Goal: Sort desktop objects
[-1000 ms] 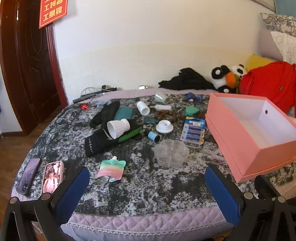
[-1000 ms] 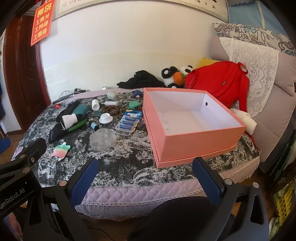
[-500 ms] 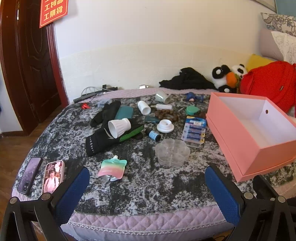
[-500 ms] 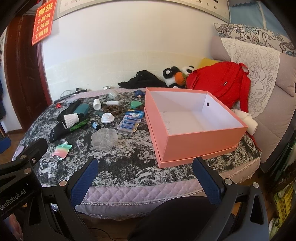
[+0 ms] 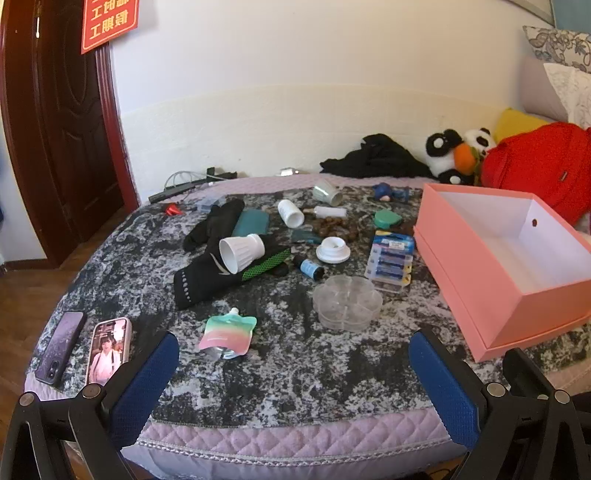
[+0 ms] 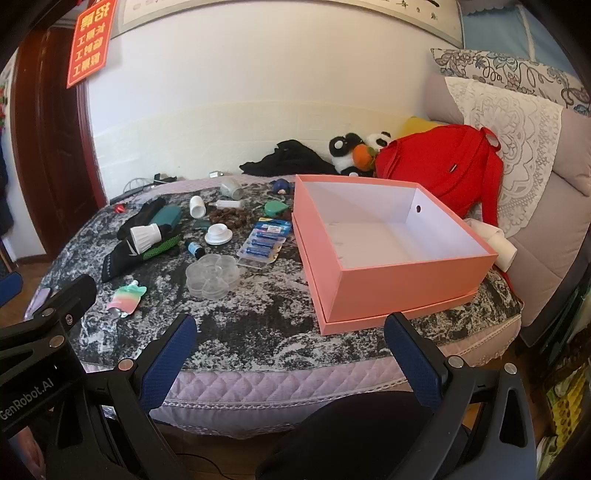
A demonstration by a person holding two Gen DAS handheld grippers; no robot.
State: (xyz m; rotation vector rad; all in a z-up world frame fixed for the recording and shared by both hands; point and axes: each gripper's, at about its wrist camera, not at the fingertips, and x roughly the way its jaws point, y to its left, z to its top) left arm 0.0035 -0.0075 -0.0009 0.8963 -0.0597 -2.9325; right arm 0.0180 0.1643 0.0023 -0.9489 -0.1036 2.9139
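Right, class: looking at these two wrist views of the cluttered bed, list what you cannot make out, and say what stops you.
- Battery pack label: too small to read, both views.
- Red wall sign: cut off by the top edge, left wrist view.
- White object behind the pink box: partly hidden by the box, right wrist view.
- Brown pile: too small to identify.

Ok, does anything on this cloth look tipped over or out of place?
Yes. The white cup lies on its side atop the black glove, and the white bottle and glass are tipped over too. The pink box is empty.
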